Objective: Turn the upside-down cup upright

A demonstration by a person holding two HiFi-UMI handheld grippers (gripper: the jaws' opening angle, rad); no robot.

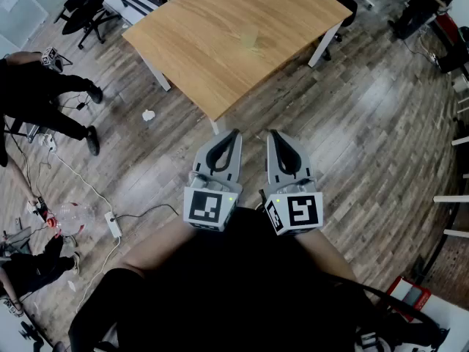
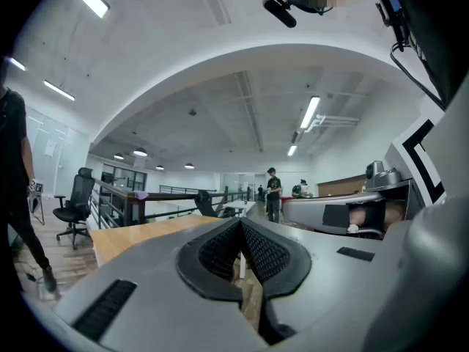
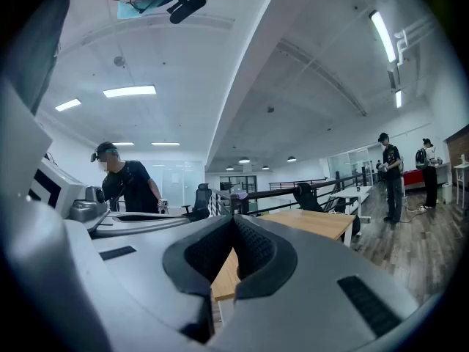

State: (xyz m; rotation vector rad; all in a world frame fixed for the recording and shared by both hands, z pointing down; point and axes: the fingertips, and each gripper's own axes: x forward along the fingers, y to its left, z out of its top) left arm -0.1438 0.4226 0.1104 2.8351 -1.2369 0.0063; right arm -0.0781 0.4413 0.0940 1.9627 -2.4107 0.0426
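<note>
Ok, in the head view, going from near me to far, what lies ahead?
First the left gripper and right gripper, side by side, both shut and empty → wooden floor → wooden table → pale cup standing on it.

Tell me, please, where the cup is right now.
In the head view, the cup stands near the middle of the wooden table, in the upper part of the picture.

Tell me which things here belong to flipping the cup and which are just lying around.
Job: pale translucent cup on the light wooden table; left tool and right tool, both shut and empty.
Lying about: white crumpled scrap, white power strip, black office chair, all on the floor.
</note>
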